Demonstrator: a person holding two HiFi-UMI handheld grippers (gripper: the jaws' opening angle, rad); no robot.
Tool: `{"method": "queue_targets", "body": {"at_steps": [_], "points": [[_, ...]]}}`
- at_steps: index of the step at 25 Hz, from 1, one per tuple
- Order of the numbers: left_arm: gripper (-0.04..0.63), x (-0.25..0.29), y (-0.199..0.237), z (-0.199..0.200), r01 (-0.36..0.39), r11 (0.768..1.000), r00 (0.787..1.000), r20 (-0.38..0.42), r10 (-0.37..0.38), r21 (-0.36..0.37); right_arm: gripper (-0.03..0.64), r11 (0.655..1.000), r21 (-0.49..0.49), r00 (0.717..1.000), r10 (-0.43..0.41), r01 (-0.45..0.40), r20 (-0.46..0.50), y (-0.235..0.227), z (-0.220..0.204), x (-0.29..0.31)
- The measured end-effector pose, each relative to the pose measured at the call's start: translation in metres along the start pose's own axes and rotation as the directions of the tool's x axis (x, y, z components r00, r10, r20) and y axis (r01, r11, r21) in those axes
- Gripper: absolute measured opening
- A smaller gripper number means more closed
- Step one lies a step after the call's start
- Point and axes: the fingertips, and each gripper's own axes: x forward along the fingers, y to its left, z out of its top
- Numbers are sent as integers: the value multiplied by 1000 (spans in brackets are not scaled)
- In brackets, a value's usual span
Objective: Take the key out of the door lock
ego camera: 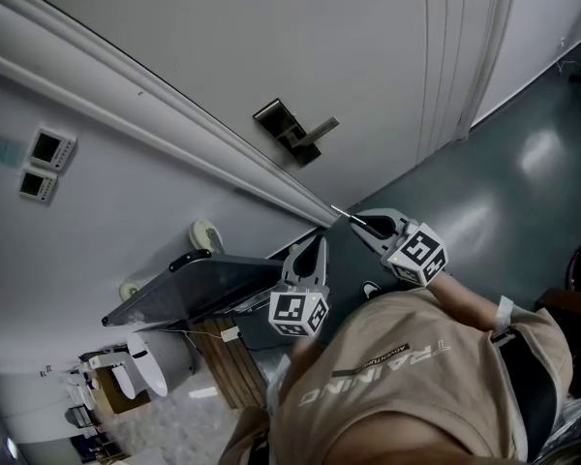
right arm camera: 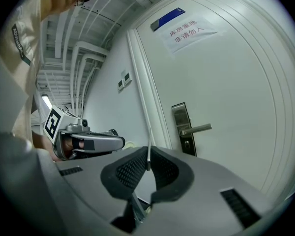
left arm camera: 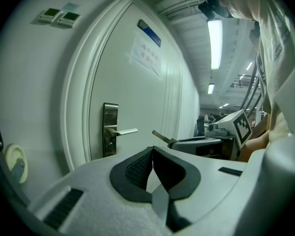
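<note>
The white door [ego camera: 300,37] carries a steel lock plate [ego camera: 283,126] with a lever handle [ego camera: 317,130]. My right gripper [ego camera: 358,222] hangs below and away from the lock, shut on the key [ego camera: 340,212], whose thin blade sticks out past the pads. In the right gripper view the key [right arm camera: 148,151] stands upright between the pads [right arm camera: 132,168], with the lock plate [right arm camera: 183,128] well beyond it. My left gripper [ego camera: 316,246] is beside the right one, shut and holding nothing. The left gripper view shows the key [left arm camera: 160,135] and the lock plate [left arm camera: 110,130].
Two wall switch panels [ego camera: 41,166] sit left of the door frame [ego camera: 174,134]. A dark slanted board [ego camera: 198,281] and a wooden stand [ego camera: 234,358] lie below the left gripper. A round wall fitting [ego camera: 206,233] is near the frame. Green floor [ego camera: 504,192] runs along the door.
</note>
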Motion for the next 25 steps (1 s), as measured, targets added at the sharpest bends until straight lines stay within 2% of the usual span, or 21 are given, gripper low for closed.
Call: {"method": "queue_targets", "body": {"at_steps": [3,7,11,15,20,25], "points": [[9,-3,11,5,-18,1000,1000,25,18,-2,28,1000,4,1000,4,-4,2,0,3,12],[9,-2,25,5,-37,999,998,53,39,-32,28,999,-39,1000,5,-6,-8,-1,12,27],[9,-6,43,-7,-67,994,996,45,71,-84,28,998,-51,998,35,-37,-44,7,12,41],[9,-5,61,-11,-93,990,994,47,98,-106,28,997,-66,998,41,-44,-57,5,11,52],[9,5,82,3,-73,995,994,76,78,-64,28,997,-73,1000,12,-14,-16,-7,23,66],[9,15,84,15,-30,999,997,76,33,-41,28,998,-54,1000,-25,25,-10,-17,27,68]]}}
